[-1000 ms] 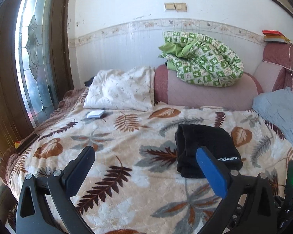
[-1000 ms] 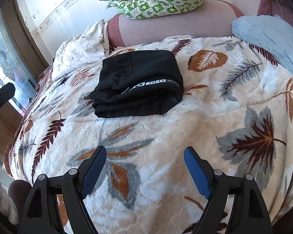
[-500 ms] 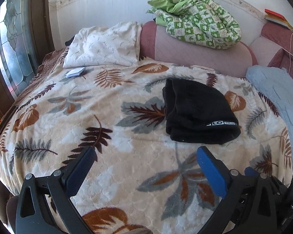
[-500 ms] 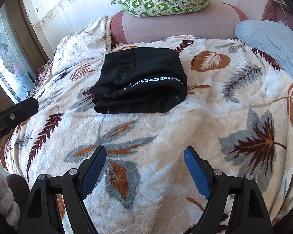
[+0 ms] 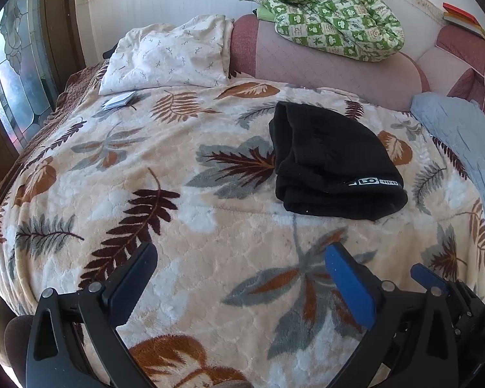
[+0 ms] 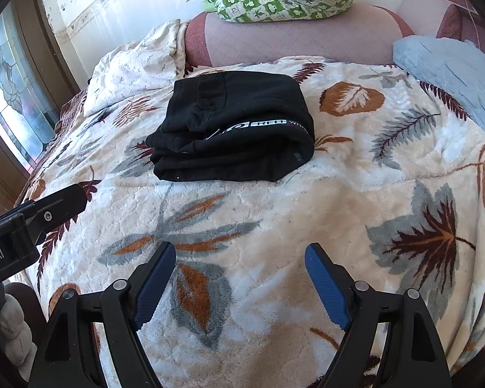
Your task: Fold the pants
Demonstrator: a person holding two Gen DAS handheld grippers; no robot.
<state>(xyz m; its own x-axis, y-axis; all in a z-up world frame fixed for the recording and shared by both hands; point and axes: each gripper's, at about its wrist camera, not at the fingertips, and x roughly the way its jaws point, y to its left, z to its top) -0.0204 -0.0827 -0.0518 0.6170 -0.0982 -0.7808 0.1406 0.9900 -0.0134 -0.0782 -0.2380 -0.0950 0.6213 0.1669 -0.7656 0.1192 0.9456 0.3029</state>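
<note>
Closest to the cameras were the two tools. The left tool (image 5: 241, 270) had its jaws spread wide with nothing between them, only the leafy blanket (image 5: 184, 226) of the bed below. The right tool (image 6: 241, 266) was wide open too and held nothing. From the right view, one side of the left tool could be seen poking in at the left edge. Neither tool touched the cloth.

A little farther up the bed lay the black pants (image 6: 232, 135). They sat in a thick, neat bundle with many layers stacked up, and a white band of letters ran along the front fold. It looked like the folding was done or almost done. The pants were ahead of both tools and apart from them: up and to the right of the left tool, and up and a bit left of the right tool.

The pants looked soft and floppy, not heavy, and not able to break. I think a pinch on only the top layer would pull the stack open. A better hold would be at the thick front edge, with all the layers caught at once.

Far back were a white pillow (image 5: 171, 55), a pink headboard (image 5: 323, 64) with a green checked quilt (image 5: 333, 22) on top, and a blue cloth (image 6: 449, 68) at the right.
</note>
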